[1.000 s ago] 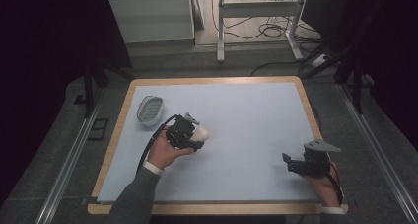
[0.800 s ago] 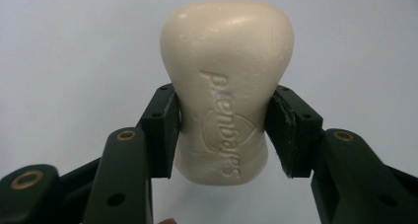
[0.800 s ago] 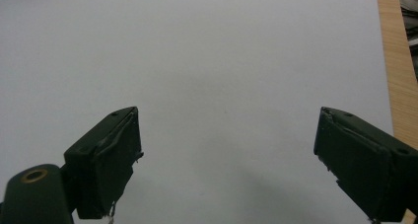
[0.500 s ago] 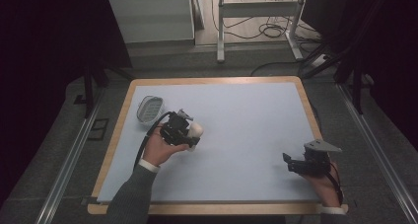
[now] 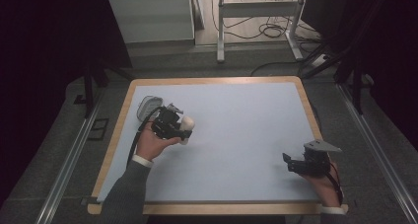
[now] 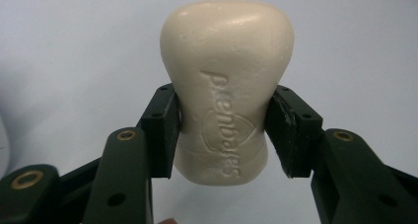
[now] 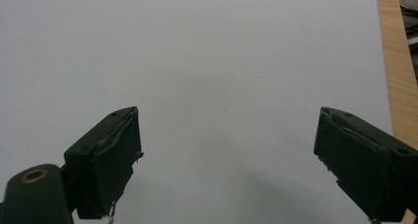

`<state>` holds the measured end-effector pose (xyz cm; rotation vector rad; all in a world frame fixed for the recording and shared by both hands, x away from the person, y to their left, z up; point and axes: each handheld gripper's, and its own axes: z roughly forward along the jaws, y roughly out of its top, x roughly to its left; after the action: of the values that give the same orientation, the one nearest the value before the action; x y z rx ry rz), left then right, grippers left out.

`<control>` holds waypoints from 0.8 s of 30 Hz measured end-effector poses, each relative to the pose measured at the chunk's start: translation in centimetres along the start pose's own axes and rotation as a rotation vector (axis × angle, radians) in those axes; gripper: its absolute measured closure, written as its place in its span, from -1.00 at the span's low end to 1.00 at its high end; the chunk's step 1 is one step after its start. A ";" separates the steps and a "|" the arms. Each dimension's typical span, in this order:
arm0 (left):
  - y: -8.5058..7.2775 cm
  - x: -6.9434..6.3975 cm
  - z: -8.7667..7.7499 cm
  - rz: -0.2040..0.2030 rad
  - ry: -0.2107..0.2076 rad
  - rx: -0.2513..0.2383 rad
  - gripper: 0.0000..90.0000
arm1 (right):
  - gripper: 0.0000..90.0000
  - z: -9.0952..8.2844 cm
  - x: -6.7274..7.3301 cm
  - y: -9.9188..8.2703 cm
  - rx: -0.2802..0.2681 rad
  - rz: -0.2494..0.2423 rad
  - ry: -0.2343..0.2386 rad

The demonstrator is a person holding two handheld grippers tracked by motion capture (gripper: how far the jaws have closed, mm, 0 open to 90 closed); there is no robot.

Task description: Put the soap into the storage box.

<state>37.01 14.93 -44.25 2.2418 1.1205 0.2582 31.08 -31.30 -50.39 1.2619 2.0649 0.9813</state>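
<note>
A cream bar of soap (image 6: 226,88), waisted in the middle and stamped with raised lettering, is clamped at that waist by the left gripper (image 6: 224,130), above the left part of the pale blue table (image 5: 236,135). It is judged stiff, fairly light and slippery, so the narrow middle is the surest place to be gripped; its surface may be dented by hard pressure. Just beyond it a small oval dish (image 5: 147,107), possibly a soap dish, is seen near the table's left edge. The right gripper (image 7: 226,155) is held wide apart and empty, well away at the right. Nothing is seen between soap and dish.
</note>
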 end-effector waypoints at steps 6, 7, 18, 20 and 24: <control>0.0 1.3 -0.7 -0.015 0.023 -0.004 0.11 | -0.77 0.0 -0.1 0.0 -0.001 0.000 -0.002; -0.1 1.5 -0.8 -0.024 0.024 -0.009 0.11 | -0.77 0.0 -0.1 0.0 0.000 0.000 -0.002; -0.3 3.9 -2.0 -0.055 0.064 -0.012 0.11 | -0.77 0.1 0.0 0.0 0.002 0.001 -0.001; -0.3 4.2 -2.2 -0.063 0.068 -0.017 0.11 | -0.77 0.0 0.0 0.0 0.001 0.001 -0.001; -0.3 4.8 -2.5 -0.071 0.080 -0.017 0.11 | -0.77 0.0 -0.1 0.0 0.000 0.000 -0.002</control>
<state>38.70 19.92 -42.90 2.1886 1.2327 0.3295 31.12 -31.34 -50.44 1.2628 2.0637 0.9800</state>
